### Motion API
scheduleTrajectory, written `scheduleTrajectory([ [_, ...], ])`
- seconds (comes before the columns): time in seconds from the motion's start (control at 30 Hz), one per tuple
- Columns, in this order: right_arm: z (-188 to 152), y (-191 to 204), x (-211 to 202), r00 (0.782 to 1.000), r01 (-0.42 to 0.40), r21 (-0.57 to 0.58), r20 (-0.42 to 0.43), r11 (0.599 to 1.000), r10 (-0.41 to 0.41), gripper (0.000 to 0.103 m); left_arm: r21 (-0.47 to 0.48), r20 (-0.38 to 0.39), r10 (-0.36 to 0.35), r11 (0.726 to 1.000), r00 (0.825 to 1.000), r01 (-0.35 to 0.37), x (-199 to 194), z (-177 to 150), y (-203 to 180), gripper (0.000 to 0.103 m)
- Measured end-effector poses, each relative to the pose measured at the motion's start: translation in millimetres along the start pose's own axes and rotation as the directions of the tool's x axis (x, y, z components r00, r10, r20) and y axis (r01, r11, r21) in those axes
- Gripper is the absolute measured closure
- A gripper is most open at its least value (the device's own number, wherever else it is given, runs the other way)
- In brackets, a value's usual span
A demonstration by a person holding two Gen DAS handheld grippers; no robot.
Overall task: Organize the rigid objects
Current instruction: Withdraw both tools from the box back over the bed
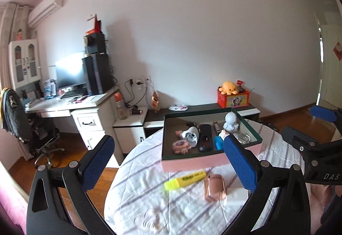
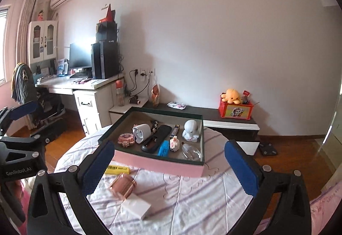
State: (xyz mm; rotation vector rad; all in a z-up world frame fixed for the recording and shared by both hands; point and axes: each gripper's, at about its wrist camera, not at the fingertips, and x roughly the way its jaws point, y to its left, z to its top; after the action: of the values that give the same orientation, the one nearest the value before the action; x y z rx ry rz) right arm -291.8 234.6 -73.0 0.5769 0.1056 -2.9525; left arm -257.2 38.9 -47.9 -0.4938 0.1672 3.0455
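Left wrist view. My left gripper (image 1: 168, 160) stands with its blue-padded fingers (image 1: 97, 162) spread wide, nothing between them. Beyond them, on the round table (image 1: 136, 192) with its striped cloth, sits the pink-sided tray (image 1: 192, 163). Inside it I see a white cup (image 1: 191, 135) lying on its side, a black remote (image 1: 205, 137), a blue highlighter (image 1: 218, 142), a white figurine (image 1: 230, 121) and a pink flower-shaped piece (image 1: 180, 146). Just in front of the tray lie a yellow highlighter (image 1: 185, 179) and, beside it, a rose-gold case (image 1: 214, 188). My right gripper (image 1: 303, 128) shows at the right edge, also released.

Right wrist view. The right gripper (image 2: 168, 162) is likewise spread wide and empty. The tray (image 2: 158, 163) lies ahead between the fingers; the yellow highlighter (image 2: 118, 169) and rose-gold case (image 2: 123, 185) rest on the cloth near the left finger, with a white box (image 2: 136, 207) nearer the camera. The left gripper (image 2: 19, 111) appears at the left edge.
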Motion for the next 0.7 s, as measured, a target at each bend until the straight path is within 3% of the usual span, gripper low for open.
scheduleTrajectory([
  [0.17,-15.1,5.4,-33.5,1.000,-0.006,0.046,0.027,0.999,0.004,0.000,-0.041,0.042,0.048,0.998,0.998,-0.047,-38.6,-11.3,6.2,0.000],
  [0.27,-18.3,9.5,-44.6,0.999,-0.004,0.036,0.035,0.999,0.003,0.000,-0.034,0.044,0.033,0.999,0.998,-0.032,-49.4,-13.2,6.5,0.000],
  [0.7,-24.2,16.5,-71.0,0.999,0.008,0.024,0.046,1.000,-0.009,0.000,-0.015,0.025,0.028,1.000,0.999,-0.027,-63.1,-17.8,0.8,0.000],
])
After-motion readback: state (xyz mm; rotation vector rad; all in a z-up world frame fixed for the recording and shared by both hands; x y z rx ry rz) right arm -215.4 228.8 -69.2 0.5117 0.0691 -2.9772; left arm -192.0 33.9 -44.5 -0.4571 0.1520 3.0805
